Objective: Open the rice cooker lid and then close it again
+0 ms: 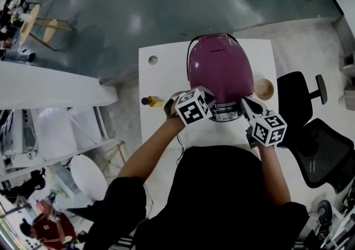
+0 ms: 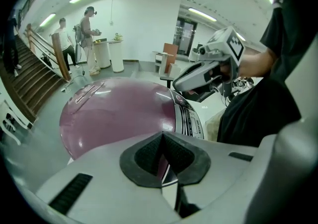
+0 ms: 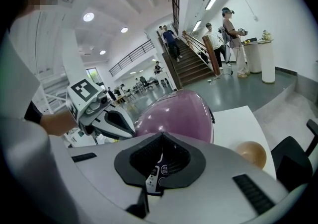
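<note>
Head view first: where did the rice cooker (image 1: 221,71) stand?

— It stood on the far half of the white table (image 1: 166,82), in the middle. Its purple lid (image 2: 119,113) lay down on the body. A small brown bowl (image 1: 264,88) stood just beside it on the right.

And the two grippers?

— Both were at the near side of the cooker. The left gripper (image 2: 161,143) was at the near-left corner, and the right gripper (image 3: 161,143) at the near-right corner, with the control panel (image 2: 191,121) between them.

Were the jaws holding something?

— No. In the left gripper view the jaws were pressed together with nothing between the pads. The dome of the lid rose just beyond their tips and a little to the left. In the right gripper view the jaws were also pressed together and empty. The panel buttons showed through the small slit under the tips, and the lid was just behind, a little to the right.

Did the tips touch the cooker?

— They were very near, but I could not tell if they touched.
</note>
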Tool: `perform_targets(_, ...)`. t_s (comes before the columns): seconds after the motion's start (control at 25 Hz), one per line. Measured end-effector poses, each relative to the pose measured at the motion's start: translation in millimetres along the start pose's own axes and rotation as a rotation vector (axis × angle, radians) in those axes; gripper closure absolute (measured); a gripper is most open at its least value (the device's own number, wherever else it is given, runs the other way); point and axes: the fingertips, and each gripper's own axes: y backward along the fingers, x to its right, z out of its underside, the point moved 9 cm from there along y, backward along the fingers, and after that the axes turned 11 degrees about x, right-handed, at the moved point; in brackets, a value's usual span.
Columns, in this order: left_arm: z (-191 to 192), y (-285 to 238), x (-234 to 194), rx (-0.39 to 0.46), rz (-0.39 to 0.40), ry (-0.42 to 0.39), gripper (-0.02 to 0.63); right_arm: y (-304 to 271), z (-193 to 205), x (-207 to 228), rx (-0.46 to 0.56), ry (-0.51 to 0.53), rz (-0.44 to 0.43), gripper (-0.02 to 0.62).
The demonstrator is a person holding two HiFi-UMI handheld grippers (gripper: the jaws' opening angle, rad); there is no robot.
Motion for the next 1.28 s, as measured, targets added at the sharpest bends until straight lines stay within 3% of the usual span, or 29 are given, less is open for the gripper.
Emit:
perform_targets(0.2,4.6,4.8,5.0,0.06,-0.039,0.023,0.604,14.6,3.6,-4.7,0.008,0.009,0.009,0.595)
perform_targets(0.4,11.1,30.0,19.7,0.239,-0.113,0.109,0.604,30.8,1.7,-18.4,0.037,0.027,0.006,0.595)
perform_targets(0.56,17.7,50.7,44.1,0.402,-0.142,0.209,0.604,46.0,-2.0,-41.0,0.024,0.196,0.006,0.595)
perform_targets(0.64,22.1,58.9,59.5,0.479,-0.167,0.249,0.604,55.9,-1.5,-50.6,0.028,0.232,-0.009,0.595)
perform_targets(0.84,45.7,74.3,89.2,0.632,-0.296,0.309,0.604,71.2,5.2,-72.3,-0.003,0.347,-0.017,0.595)
perform_targets(1.0,59.8,84.4,121.1,0.751,-0.354,0.454,0.604,82.9,12.8,-81.1,0.008,0.305,-0.028,0.595)
perform_targets(1.28,83.2,105.7,169.0,0.831,-0.587,0.447,0.603,92.8,15.4,-73.5,0.057,0.278,-0.028,0.595)
